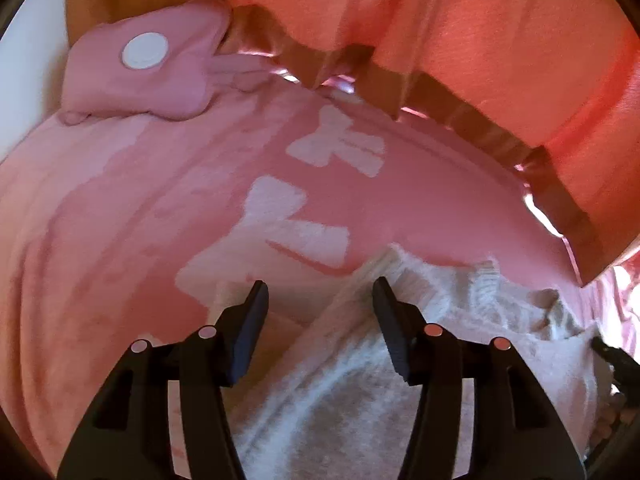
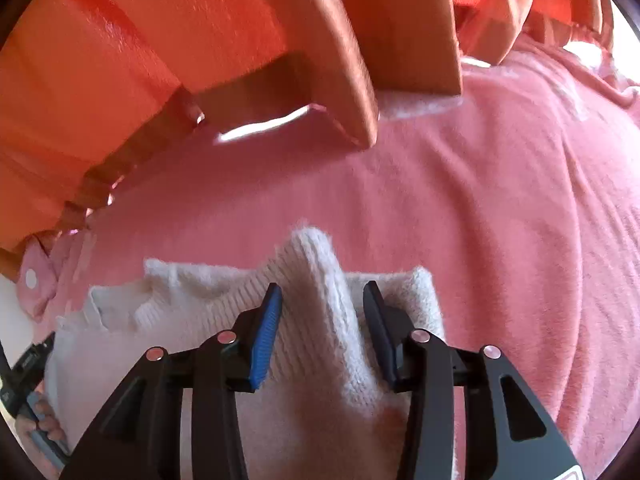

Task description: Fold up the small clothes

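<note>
A small cream knitted garment [image 2: 304,320] is spread on a pink fleece blanket [image 2: 500,220], which covers the bed or couch beneath. The knit is judged soft, light and limp; it will sag and stretch if lifted by one point, so hold is best taken at an edge or at the ribbed hem, with both tongs together.

The right gripper [image 2: 322,292] is seen half parted, with a raised ridge of the knit standing between its pads; the pads are not pressed on it. The left gripper [image 1: 320,286] is likewise half parted over the garment's near edge [image 1: 360,360], with fabric below the jaws and nothing clenched.

Beyond the garment, orange pleated curtains [image 2: 160,40] hang down to the blanket. A pink stuffed toy with a white button [image 1: 144,76] lies at the blanket's far left corner, well apart from the knit. White bow prints [image 1: 288,224] mark the blanket. Nothing is seen in the way of a fold.
</note>
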Demonstrator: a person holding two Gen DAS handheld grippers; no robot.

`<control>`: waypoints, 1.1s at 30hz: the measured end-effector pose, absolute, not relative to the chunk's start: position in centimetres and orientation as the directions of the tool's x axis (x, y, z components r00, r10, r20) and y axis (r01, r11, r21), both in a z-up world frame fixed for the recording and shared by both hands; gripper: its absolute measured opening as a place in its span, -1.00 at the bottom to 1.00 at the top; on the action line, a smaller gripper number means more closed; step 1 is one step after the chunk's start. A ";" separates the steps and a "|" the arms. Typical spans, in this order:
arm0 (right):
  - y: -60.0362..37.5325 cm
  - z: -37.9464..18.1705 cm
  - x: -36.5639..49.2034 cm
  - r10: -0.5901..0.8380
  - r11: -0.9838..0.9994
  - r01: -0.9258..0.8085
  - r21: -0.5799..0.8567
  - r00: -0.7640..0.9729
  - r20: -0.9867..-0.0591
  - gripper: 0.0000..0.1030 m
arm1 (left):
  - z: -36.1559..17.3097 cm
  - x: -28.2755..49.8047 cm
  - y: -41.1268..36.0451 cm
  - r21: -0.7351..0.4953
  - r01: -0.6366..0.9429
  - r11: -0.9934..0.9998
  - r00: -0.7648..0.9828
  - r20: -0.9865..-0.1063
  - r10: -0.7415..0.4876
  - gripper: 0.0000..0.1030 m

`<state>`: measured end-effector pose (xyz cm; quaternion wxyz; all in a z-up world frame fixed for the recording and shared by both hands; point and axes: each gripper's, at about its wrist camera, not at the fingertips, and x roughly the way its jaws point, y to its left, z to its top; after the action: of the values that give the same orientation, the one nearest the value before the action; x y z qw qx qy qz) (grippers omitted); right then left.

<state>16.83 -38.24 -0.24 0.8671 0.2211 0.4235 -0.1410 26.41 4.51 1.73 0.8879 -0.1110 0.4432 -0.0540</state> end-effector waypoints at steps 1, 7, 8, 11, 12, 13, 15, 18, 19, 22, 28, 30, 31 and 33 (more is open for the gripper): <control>-38.1 -0.2 16.9 -0.057 0.863 0.430 0.264 0.603 -0.796 -0.14 | 2.1 26.3 4.4 -0.250 0.006 0.968 0.605 -0.770 -0.202 0.09; -38.2 -0.5 16.9 -0.023 0.863 0.411 0.294 0.613 -0.790 -0.06 | 2.9 25.7 3.3 -0.255 0.071 0.964 0.630 -0.738 -0.242 0.46; -38.2 -0.6 16.9 -0.026 0.866 0.409 0.288 0.612 -0.790 -0.09 | 2.4 25.9 3.0 -0.244 0.075 0.967 0.611 -0.755 -0.238 0.42; -37.7 0.4 16.8 -0.028 0.878 0.382 0.289 0.642 -0.766 -0.81 | 0.8 26.7 2.3 -0.235 0.068 0.970 0.549 -0.803 -0.233 -0.56; -37.4 1.5 16.4 -0.037 0.882 0.367 0.295 0.678 -0.734 -0.82 | 1.2 26.6 2.3 -0.237 0.070 0.969 0.566 -0.790 -0.234 -0.64; -37.2 2.7 15.9 -0.030 0.885 0.343 0.316 0.717 -0.696 -0.82 | 1.8 26.4 2.4 -0.245 0.075 0.967 0.588 -0.772 -0.241 -0.77; -37.2 5.2 14.7 -0.008 0.879 0.294 0.376 0.797 -0.604 -0.83 | 3.4 26.0 2.7 -0.260 0.078 0.962 0.636 -0.730 -0.249 -0.78; -38.1 4.8 14.9 -0.043 0.868 0.334 0.368 0.788 -0.614 -0.83 | 4.1 26.3 2.9 -0.220 0.059 0.974 0.680 -0.706 -0.200 -0.79; -38.6 3.2 15.7 -0.060 0.861 0.379 0.338 0.737 -0.673 -0.83 | 3.3 26.6 2.9 -0.208 0.053 0.977 0.664 -0.723 -0.190 -0.79; -39.5 -1.3 17.5 -0.058 0.849 0.448 0.280 0.606 -0.793 -0.83 | -0.1 27.8 3.3 -0.188 0.019 0.982 0.600 -0.784 -0.161 -0.79; -39.6 1.1 16.8 -0.114 0.823 0.497 0.276 0.620 -0.776 -0.62 | 1.5 26.6 3.1 -0.123 0.017 0.992 0.624 -0.774 -0.107 -0.67; -38.6 3.8 15.5 -0.193 0.823 0.508 0.253 0.671 -0.716 -0.55 | 2.7 26.0 2.8 -0.127 0.014 0.992 0.645 -0.757 -0.106 -0.67; -37.8 5.2 15.1 -0.193 0.844 0.474 0.252 0.707 -0.681 -0.55 | 4.0 25.0 2.6 -0.138 0.016 0.990 0.666 -0.737 -0.113 -0.62; -34.7 7.0 14.4 -0.122 0.896 0.359 0.261 0.764 -0.634 -0.55 | 5.6 23.3 2.1 -0.158 0.036 0.987 0.692 -0.708 -0.139 -0.30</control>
<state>14.38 -34.69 6.99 0.9203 0.1868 0.3179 -0.1305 23.28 2.06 5.56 0.9175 -0.0661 0.3893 -0.0476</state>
